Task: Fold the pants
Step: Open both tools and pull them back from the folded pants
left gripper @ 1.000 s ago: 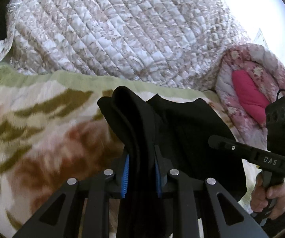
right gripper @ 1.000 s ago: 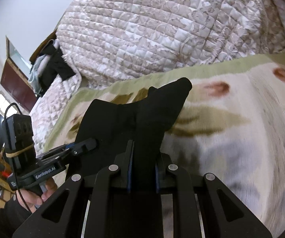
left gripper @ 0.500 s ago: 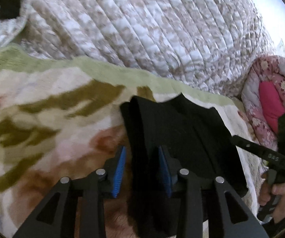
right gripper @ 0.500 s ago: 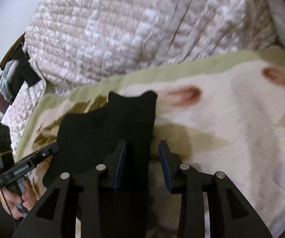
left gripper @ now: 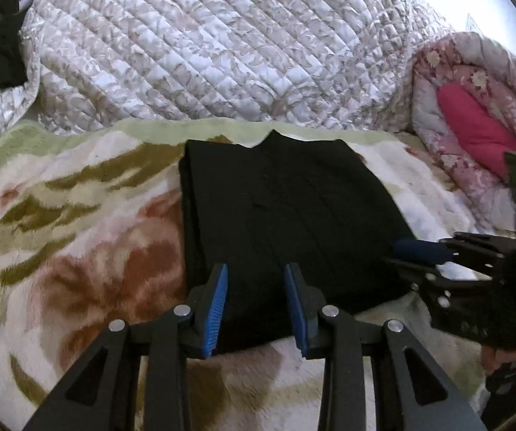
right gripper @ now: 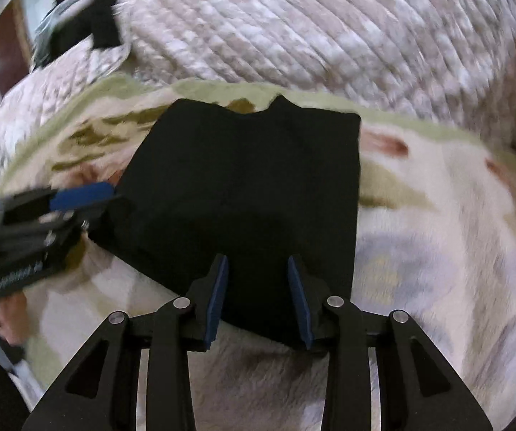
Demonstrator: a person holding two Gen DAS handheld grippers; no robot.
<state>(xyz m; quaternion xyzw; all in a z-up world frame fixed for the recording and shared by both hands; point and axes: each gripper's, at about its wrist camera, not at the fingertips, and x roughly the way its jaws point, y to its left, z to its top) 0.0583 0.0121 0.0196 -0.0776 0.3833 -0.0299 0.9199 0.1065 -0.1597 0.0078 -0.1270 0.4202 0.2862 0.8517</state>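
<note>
The black pants [left gripper: 279,222] now lie flat as a folded rectangle on the flowered blanket [left gripper: 78,233], just in front of the quilt [left gripper: 222,54]. A second ago both claws pinched the cloth; now the left gripper [left gripper: 256,305] and right gripper [right gripper: 258,301] stand spread and empty at the pants' near edge, so this fold looks finished. The layers underneath are hidden, and the right view is blurred.

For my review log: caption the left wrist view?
Open left gripper over folded black pants on blanket.

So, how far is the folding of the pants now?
Nearly done. The black pants lie flat as a folded rectangle on the fleece blanket. Both the left gripper and right gripper are open and empty. Perhaps only one more fold or smoothing remains.
</note>
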